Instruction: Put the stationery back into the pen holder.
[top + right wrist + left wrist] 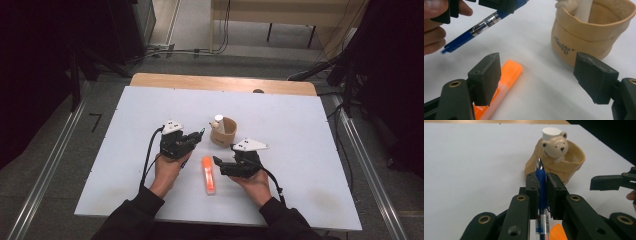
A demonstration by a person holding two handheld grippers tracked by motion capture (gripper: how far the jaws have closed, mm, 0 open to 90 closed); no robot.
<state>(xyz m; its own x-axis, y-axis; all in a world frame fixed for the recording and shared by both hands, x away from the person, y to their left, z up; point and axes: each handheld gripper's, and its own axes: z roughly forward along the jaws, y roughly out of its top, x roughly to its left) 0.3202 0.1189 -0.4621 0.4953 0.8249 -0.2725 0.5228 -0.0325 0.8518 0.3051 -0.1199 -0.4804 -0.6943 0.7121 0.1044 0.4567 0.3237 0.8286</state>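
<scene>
A blue pen (541, 185) is clamped between the jaws of my left gripper (541, 178), its silver tip pointing at a tan cup (574, 160) with a bear figure (555, 145) on its rim. From above, the left gripper (196, 136) hovers just left of the cup (223, 131). An orange highlighter (208, 175) lies flat on the table between the two hands. My right gripper (540, 75) stands open beside the highlighter (509, 75), with nothing between its pads. In that view the pen (484, 23) hangs in the air at upper left, and the cup (584, 32) holds a white stick (584, 10).
The white tabletop (300, 115) stretches wide on both sides and behind the cup. A wooden edge (220, 81) runs along its far side. Cables trail from both grippers back toward the person's sleeves.
</scene>
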